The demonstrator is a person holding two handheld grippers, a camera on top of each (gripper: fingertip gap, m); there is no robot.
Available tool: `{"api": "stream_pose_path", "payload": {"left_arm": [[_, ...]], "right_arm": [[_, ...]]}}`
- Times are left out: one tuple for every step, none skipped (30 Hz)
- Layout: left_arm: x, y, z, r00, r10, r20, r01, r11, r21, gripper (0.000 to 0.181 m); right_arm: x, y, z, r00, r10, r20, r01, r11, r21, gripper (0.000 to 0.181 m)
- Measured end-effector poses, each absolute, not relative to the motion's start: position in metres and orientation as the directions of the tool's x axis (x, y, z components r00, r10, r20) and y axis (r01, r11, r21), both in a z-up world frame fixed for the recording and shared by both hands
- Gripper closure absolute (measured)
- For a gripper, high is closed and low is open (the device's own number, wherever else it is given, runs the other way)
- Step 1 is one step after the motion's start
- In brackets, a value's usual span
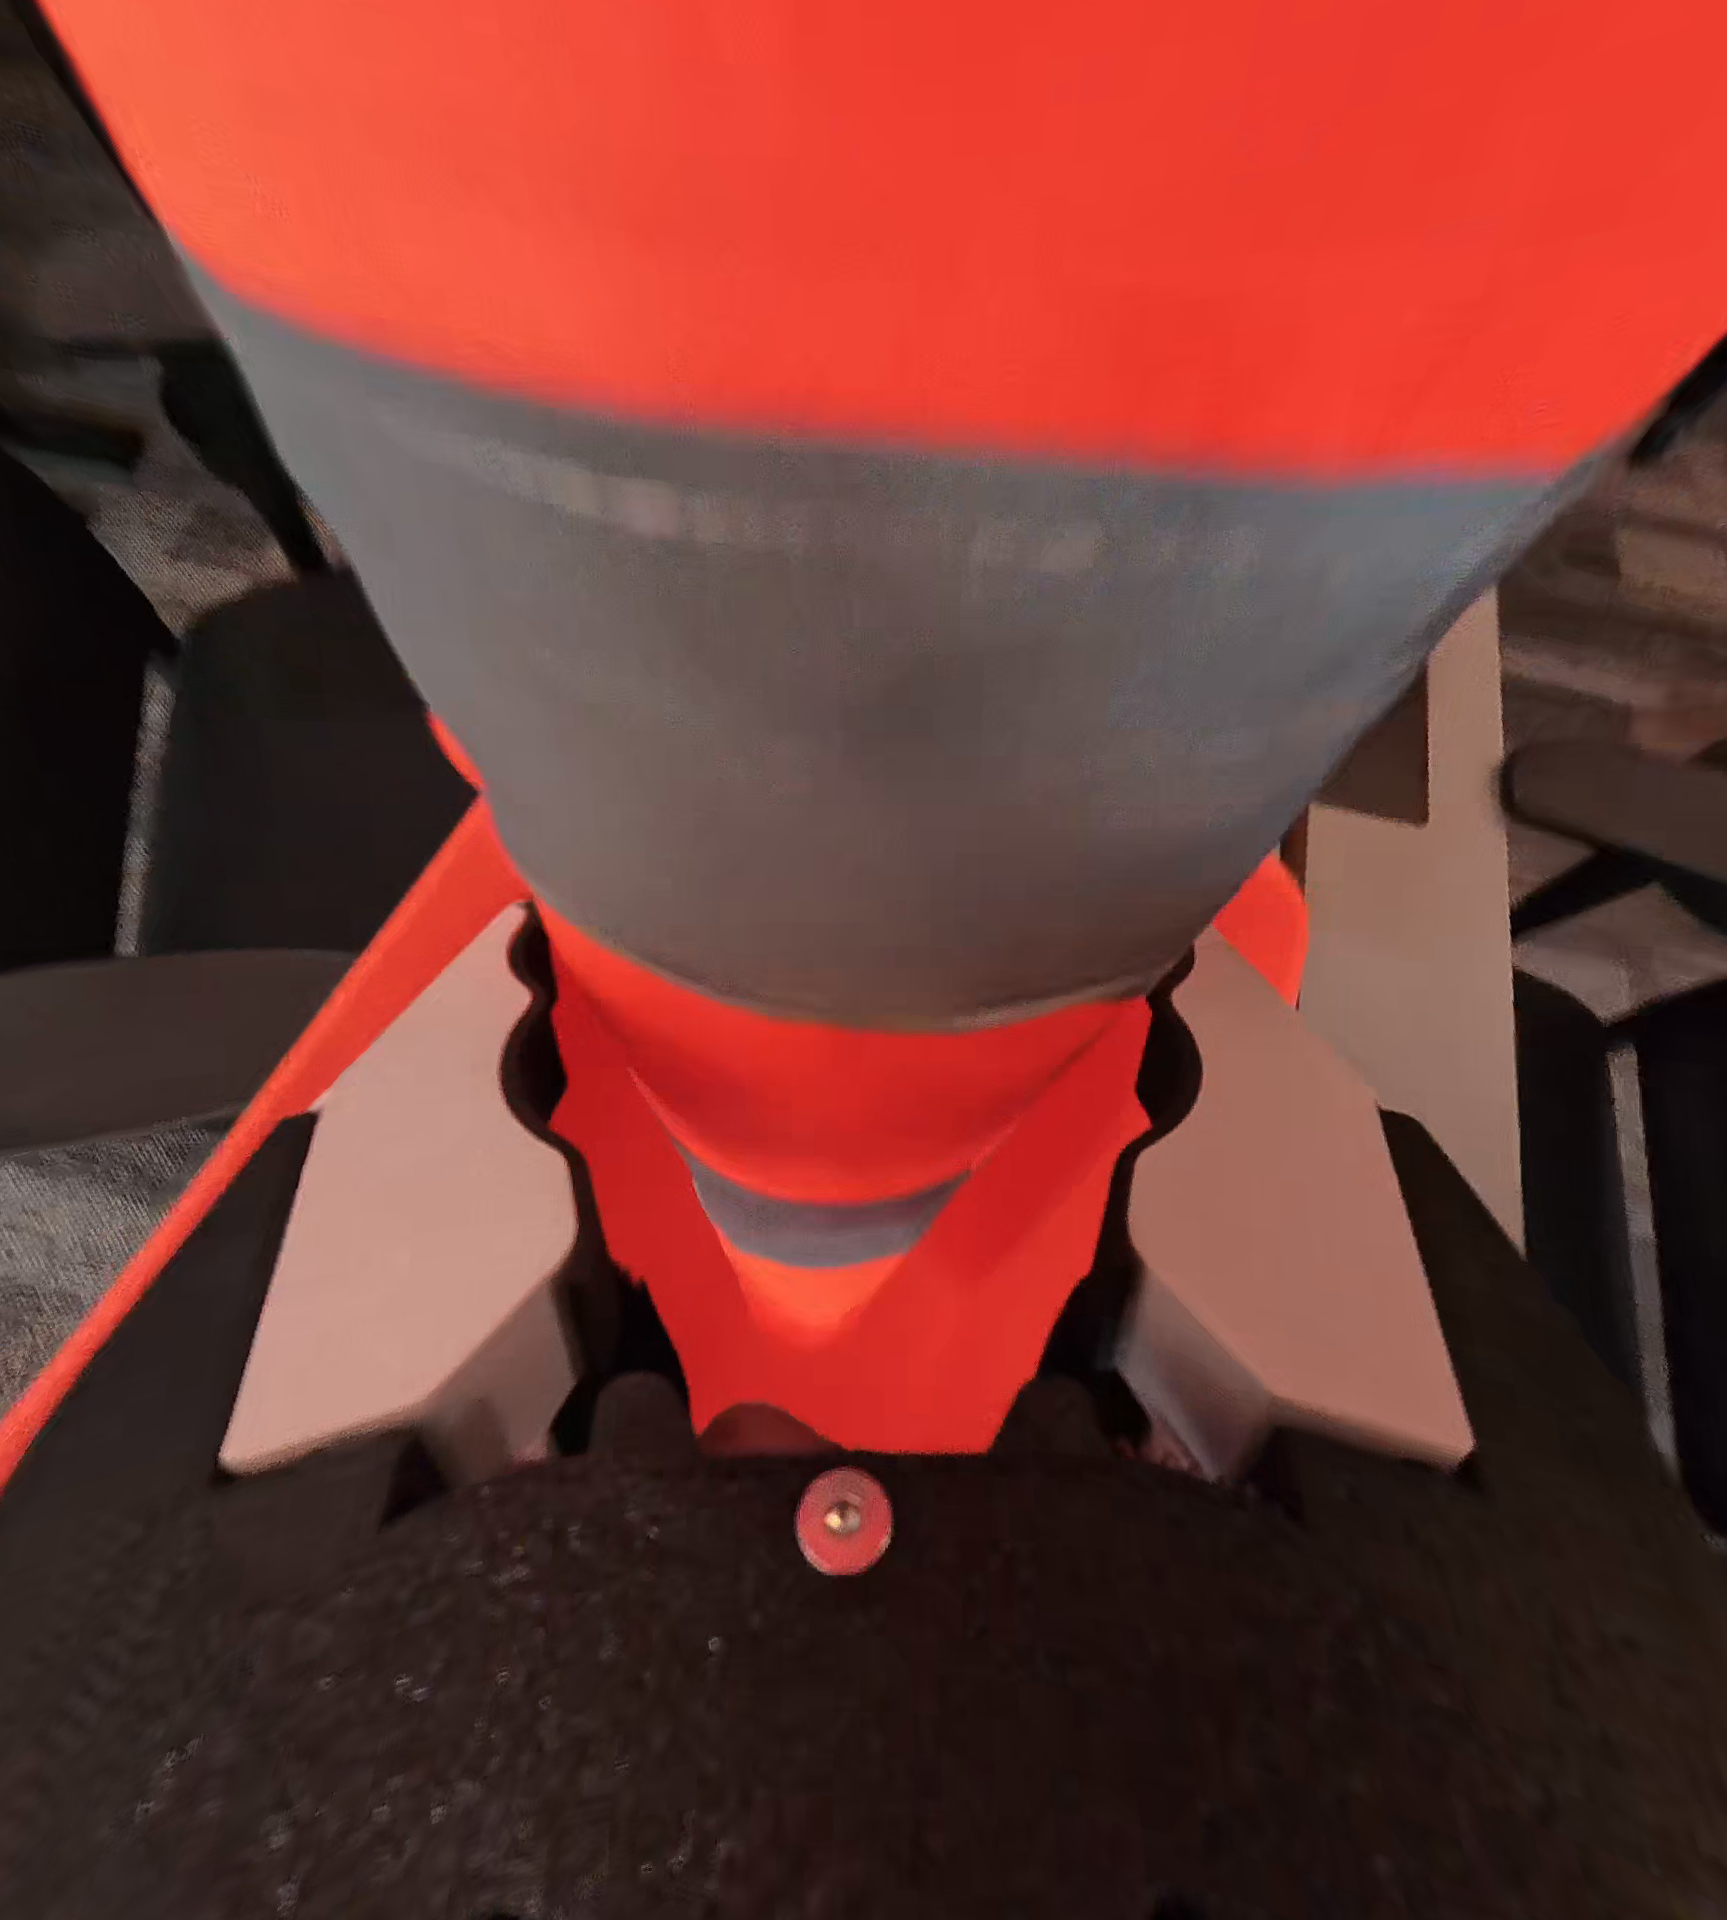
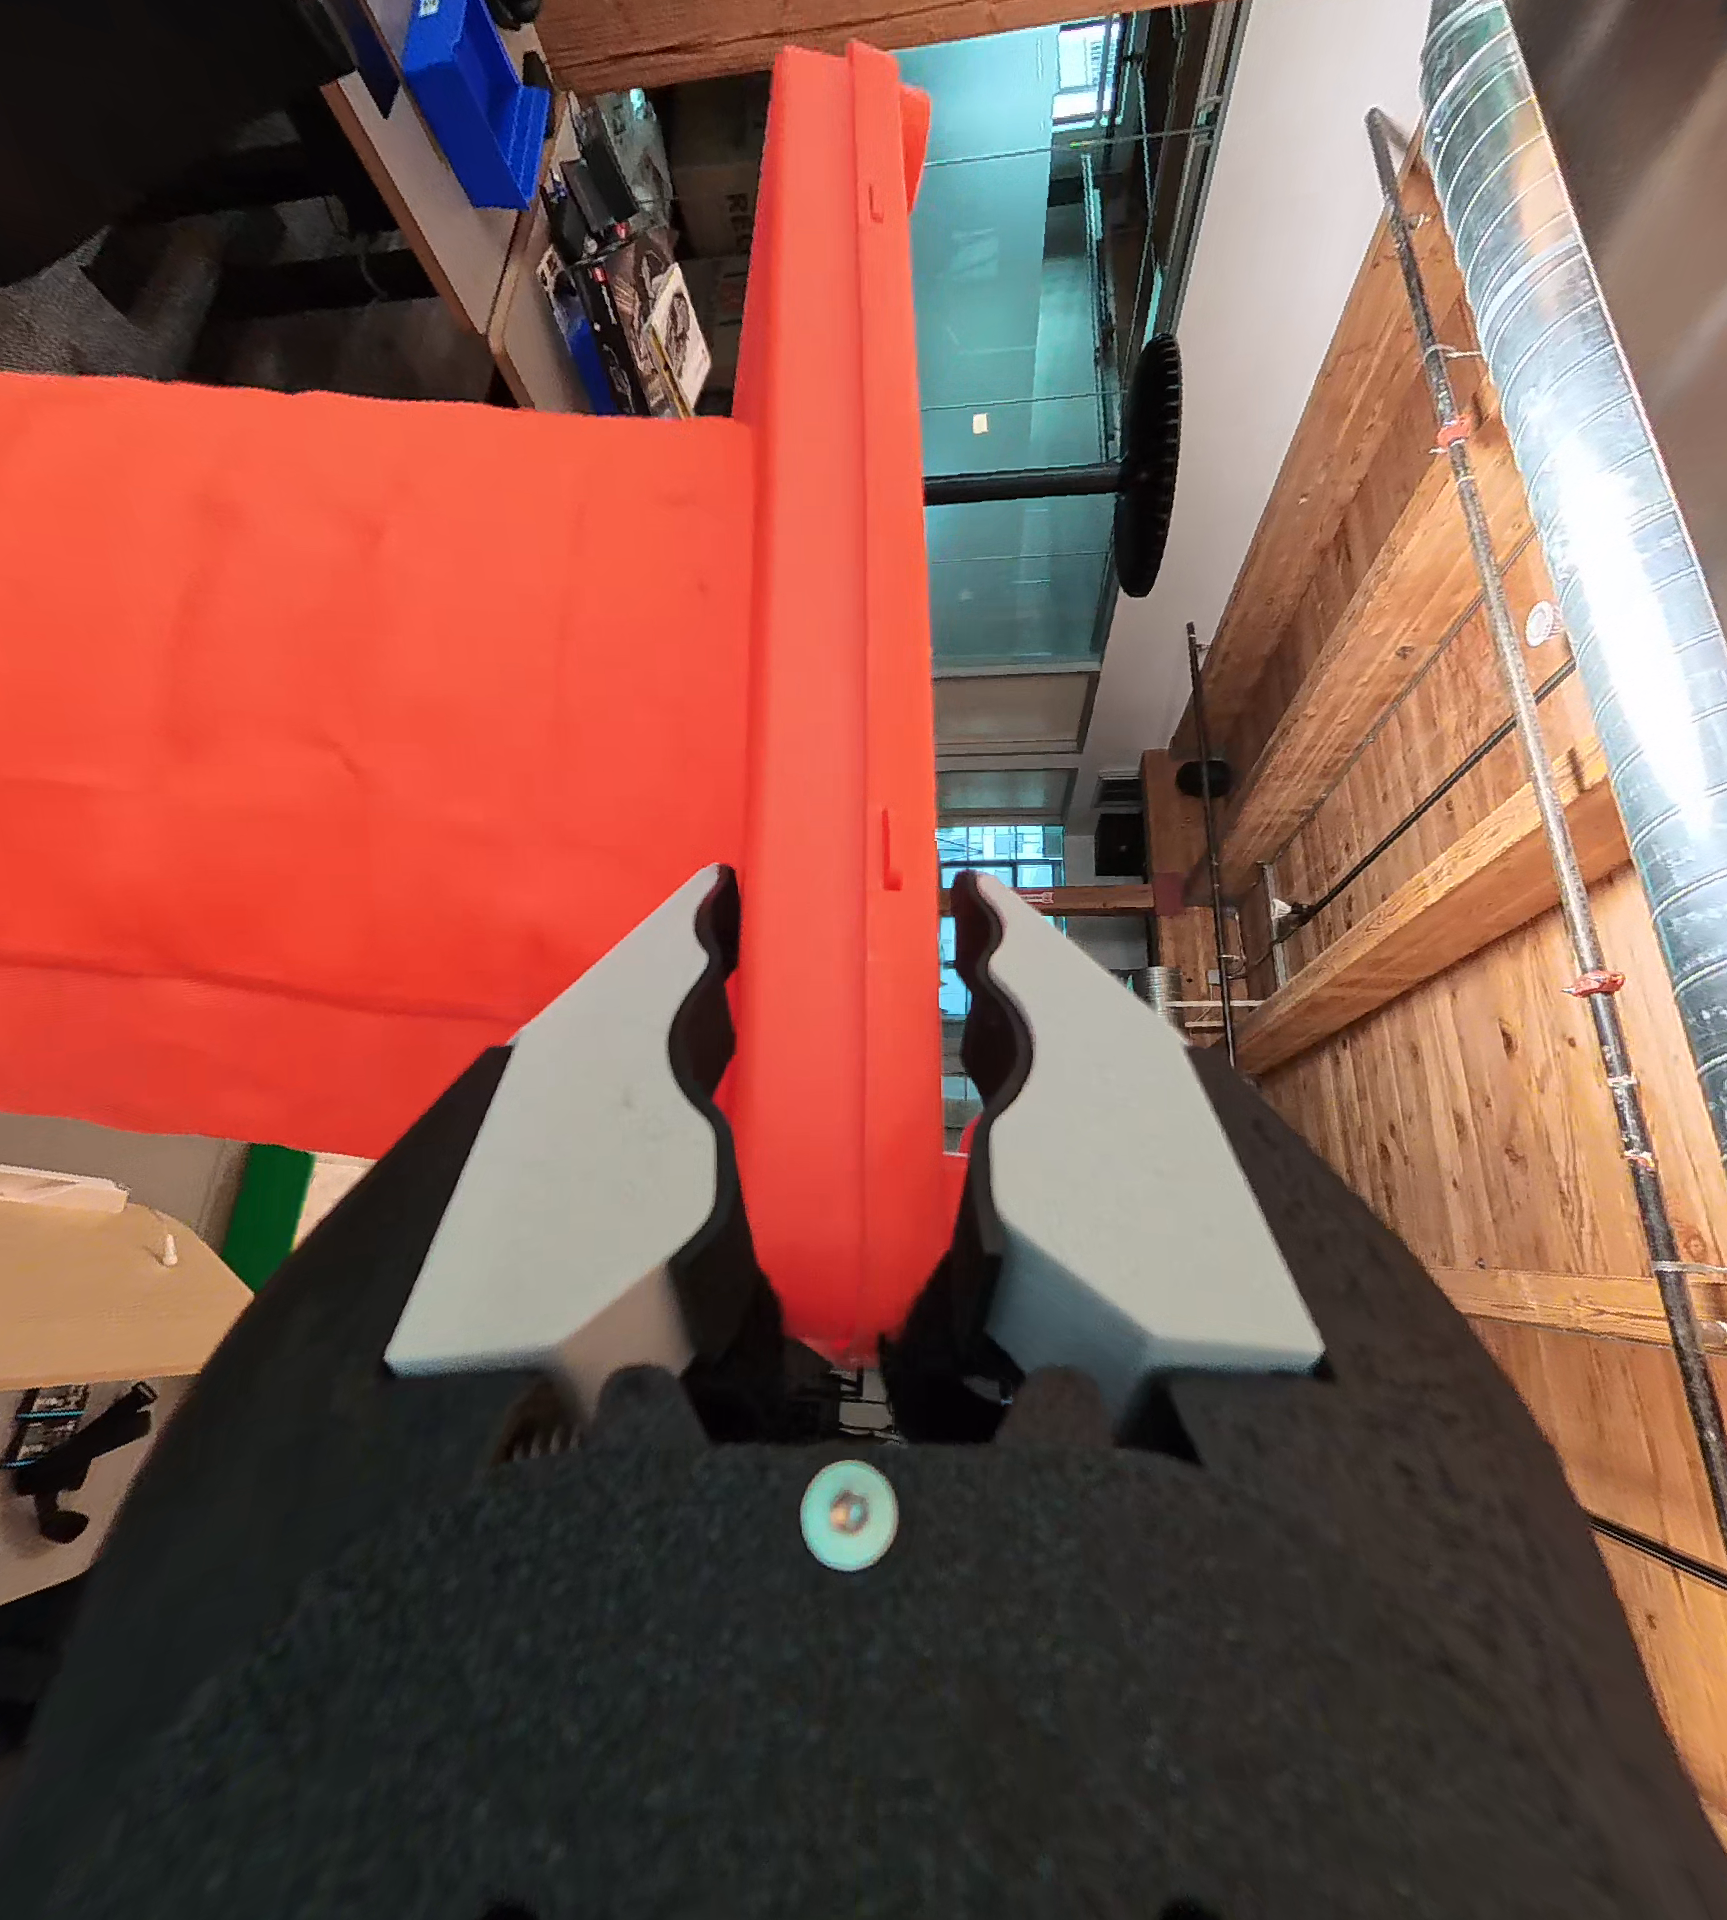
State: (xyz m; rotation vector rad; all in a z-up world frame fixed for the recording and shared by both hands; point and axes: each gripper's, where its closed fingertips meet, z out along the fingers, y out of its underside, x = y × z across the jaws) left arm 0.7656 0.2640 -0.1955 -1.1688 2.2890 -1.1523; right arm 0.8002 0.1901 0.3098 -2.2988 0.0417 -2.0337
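An orange traffic cone (image 1: 838, 260) with a grey reflective band (image 1: 838, 727) fills the left wrist view and widens away from the camera. My left gripper (image 1: 843, 966) is shut around the cone's narrow end, with a second, smaller grey band (image 1: 807, 1226) showing between the fingers. In the right wrist view the cone's body (image 2: 319, 727) stretches to the left and its flat orange base (image 2: 817, 520) runs edge-on up the middle. My right gripper (image 2: 843, 883) is shut on the edge of that base. The cone is off the floor, held at both ends.
The left wrist view shows grey carpet (image 1: 7, 1299), black chairs (image 1: 59, 1039) and a white table leg (image 1: 1410, 935). The right wrist view is turned sideways and shows wooden planking (image 2: 1461, 935), a metal duct (image 2: 1617, 623), blue bins (image 2: 474, 104), a pale desk (image 2: 7, 1299) and glass partitions (image 2: 1015, 416). The tips of one gripper are about 50 centimetres away from the tips of the other.
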Motion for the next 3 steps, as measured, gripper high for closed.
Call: {"api": "stream_pose_path", "payload": {"left_arm": [[0.768, 0.264, -0.184, -0.612, -0.789, 0.055, -0.494, 0.327, -0.806, 0.067], [0.768, 0.264, -0.178, -0.616, -0.787, 0.014, -0.465, 0.349, -0.814, 0.066], [0.771, 0.265, -0.173, -0.61, -0.792, -0.031, -0.427, 0.361, -0.829, 0.066]], "right_arm": [[0.799, 0.19, 0.312, 0.124, -0.073, 0.99, 0.028, -0.997, -0.077, 0.141], [0.798, 0.19, 0.315, 0.122, -0.073, 0.99, 0.027, -0.997, -0.077, 0.141], [0.796, 0.191, 0.319, 0.113, -0.073, 0.991, 0.026, -0.997, -0.076, 0.141]]}}
